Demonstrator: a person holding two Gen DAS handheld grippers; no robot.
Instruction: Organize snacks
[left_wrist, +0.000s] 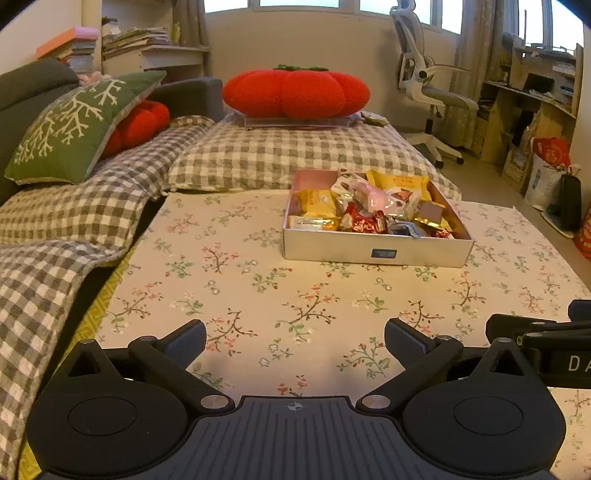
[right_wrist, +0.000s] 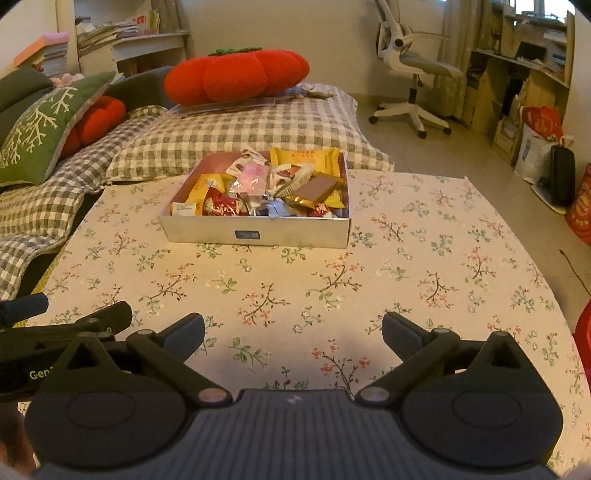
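Two grippers, left gripper (left_wrist: 295, 341) wide apart, right gripper (right_wrist: 293, 334) likewise, both empty.

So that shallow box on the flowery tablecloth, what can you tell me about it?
The shallow silver-grey rectangular cardboard box has no lid on and a pink inside. Its near wall carries a small dark label. It sits flat on the cream floral tablecloth, its far end close to a grey checked cushion. It is heaped with wrapped snacks: yellow packets, red foil sweets, a pink wrapper and a brown bar with gold foil. Nothing grips it; both pairs of tongs are well short of it.
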